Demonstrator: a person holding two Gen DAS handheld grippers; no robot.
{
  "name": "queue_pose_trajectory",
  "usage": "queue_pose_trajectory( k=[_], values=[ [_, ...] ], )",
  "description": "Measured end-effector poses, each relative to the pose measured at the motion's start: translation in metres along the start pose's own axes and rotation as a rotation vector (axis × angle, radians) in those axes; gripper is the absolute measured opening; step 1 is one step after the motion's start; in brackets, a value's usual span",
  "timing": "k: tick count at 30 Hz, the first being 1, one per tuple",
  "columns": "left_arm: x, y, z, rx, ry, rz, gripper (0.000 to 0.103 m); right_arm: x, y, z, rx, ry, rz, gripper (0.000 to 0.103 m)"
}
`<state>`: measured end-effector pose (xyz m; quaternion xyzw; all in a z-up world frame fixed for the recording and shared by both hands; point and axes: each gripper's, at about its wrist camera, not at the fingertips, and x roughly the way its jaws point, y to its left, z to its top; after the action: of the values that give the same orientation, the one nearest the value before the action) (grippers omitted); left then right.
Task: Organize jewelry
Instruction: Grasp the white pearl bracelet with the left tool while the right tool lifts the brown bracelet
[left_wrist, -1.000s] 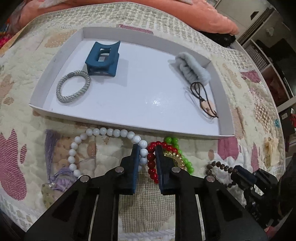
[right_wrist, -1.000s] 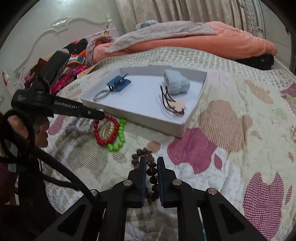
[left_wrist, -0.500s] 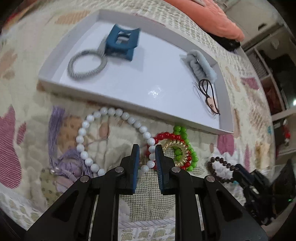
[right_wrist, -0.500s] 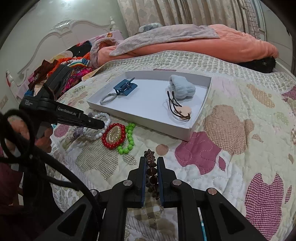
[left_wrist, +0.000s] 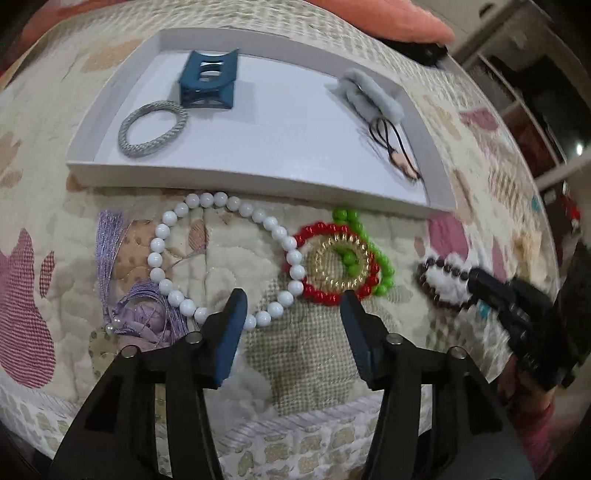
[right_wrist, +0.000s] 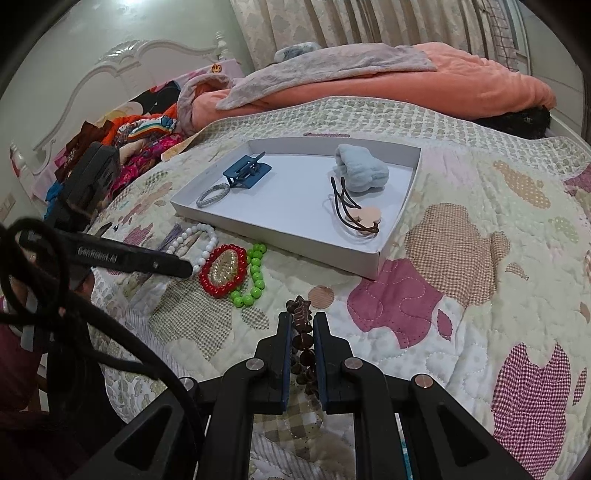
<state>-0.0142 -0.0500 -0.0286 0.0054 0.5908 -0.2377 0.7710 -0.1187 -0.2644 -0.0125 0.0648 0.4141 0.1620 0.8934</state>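
My left gripper (left_wrist: 292, 299) is opening just above the quilt, and the near arc of a white bead bracelet (left_wrist: 159, 236) lies loose between its fingers, untouched by the pads. Touching that bracelet on the right are a red bead bracelet (left_wrist: 321, 295), a gold coil (left_wrist: 332, 284) and green beads (left_wrist: 384, 266). My right gripper (right_wrist: 300, 321) is shut on a dark brown bead bracelet (right_wrist: 300, 306), which hangs between its pads. Beyond stands a white tray (left_wrist: 92, 166) with a blue claw clip (left_wrist: 208, 81), a grey hair tie (left_wrist: 153, 129), a fluffy scrunchie (left_wrist: 373, 92) and a black hair tie (left_wrist: 391, 147).
A purple tassel (left_wrist: 107, 251) lies left of the white beads. An orange duvet (right_wrist: 406, 85) is heaped behind the tray, with clothes (right_wrist: 147, 140) piled at the headboard. The bed's edge runs just below both grippers. Bare quilt (right_wrist: 498, 221) spreads right of the tray.
The left jaws were shut on the white bead bracelet and now stand wide apart, with the bracelet lying as a round loop on the quilt. The right gripper keeps its hold.
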Motion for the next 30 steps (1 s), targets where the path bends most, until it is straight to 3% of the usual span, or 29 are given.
queue_pose_trajectory(
  k=[4, 5, 6, 7, 9, 18, 24, 30],
  values=[
    [0.015, -0.004, -0.006, 0.046, 0.012, 0.112, 0.052, 0.0, 0.001, 0.001, -0.001, -0.004, 0.007, 0.011],
    [0.018, -0.006, -0.007, 0.063, 0.01, 0.129, 0.047, -0.001, 0.002, 0.002, -0.002, -0.006, 0.009, 0.011],
    [0.019, -0.009, -0.008, 0.084, 0.004, 0.159, 0.029, -0.002, 0.003, 0.002, -0.004, -0.007, 0.01, 0.011],
    [0.02, -0.011, -0.009, 0.105, -0.001, 0.191, 0.02, -0.004, 0.004, 0.003, -0.007, -0.012, 0.012, 0.011],
    [0.014, -0.007, -0.007, 0.075, -0.002, 0.141, 0.008, -0.009, 0.007, 0.007, -0.008, -0.025, 0.023, 0.011],
    [-0.071, -0.002, 0.021, -0.012, -0.181, -0.035, 0.008, -0.033, 0.012, 0.035, -0.012, -0.114, 0.05, 0.011],
    [-0.103, -0.002, 0.045, -0.043, -0.268, -0.037, 0.008, -0.044, 0.018, 0.057, -0.021, -0.156, 0.059, 0.011],
    [-0.12, 0.001, 0.061, -0.066, -0.306, -0.04, 0.008, -0.044, 0.027, 0.086, -0.043, -0.184, 0.057, 0.011]
  ],
)
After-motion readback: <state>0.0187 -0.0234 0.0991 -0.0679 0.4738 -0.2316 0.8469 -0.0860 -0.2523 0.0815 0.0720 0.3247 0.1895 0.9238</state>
